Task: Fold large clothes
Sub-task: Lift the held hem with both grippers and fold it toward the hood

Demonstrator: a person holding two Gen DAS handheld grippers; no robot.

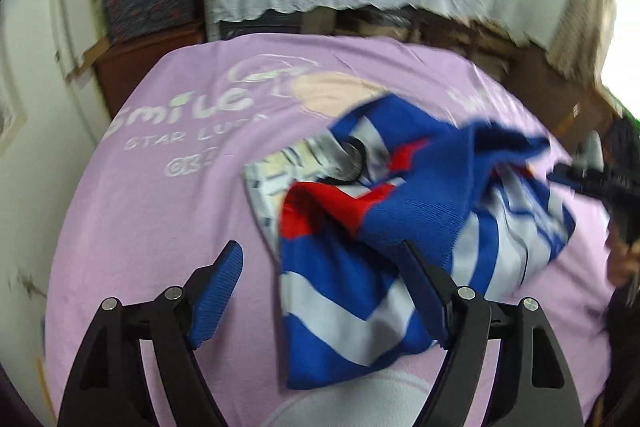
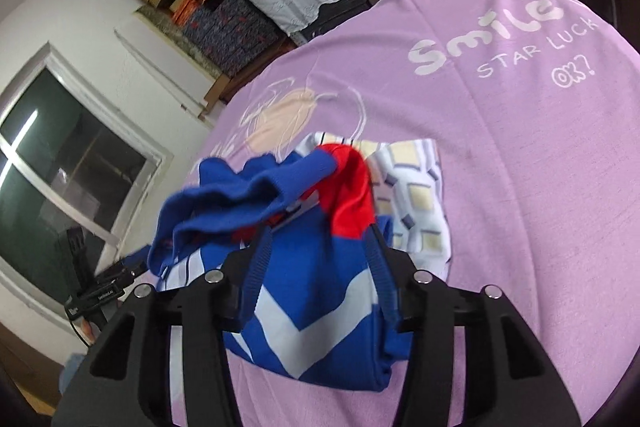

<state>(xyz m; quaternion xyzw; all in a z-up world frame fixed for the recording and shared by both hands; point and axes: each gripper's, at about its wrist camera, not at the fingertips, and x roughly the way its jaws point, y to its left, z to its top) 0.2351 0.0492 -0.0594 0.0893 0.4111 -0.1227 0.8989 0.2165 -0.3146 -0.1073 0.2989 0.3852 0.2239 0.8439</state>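
Nearest the left wrist camera, the left gripper (image 1: 320, 291) stands with its jaws spread wide – released, nothing pinched, though one blue finger (image 1: 426, 297) overlaps the edge of the garment. From the right wrist camera, the right gripper (image 2: 316, 267) has its jaws partly apart with the cloth lying between them; the pads look close to the fabric, but I cannot tell whether they press on it.

Just beyond both, there's the blue, white and red top (image 1: 352, 291) – bunched into a compact bundle on the lilac sheet (image 1: 160, 219) that covers the bench. The lower part shows a flat panel with a white chevron (image 2: 304, 323), which reads as a fold already made. The upper part is another story: a blue ribbed cuff or hem (image 2: 224, 199) is rumpled and flopped over, and red fabric (image 2: 352, 195) sticks up loosely.

Behind it lies a checked cloth (image 2: 416, 195), flat and squared, seemingly folded already.

Judgement: roughly mid-task. The top is gathered small, but that loose end needs tucking and smoothing before it counts as done.
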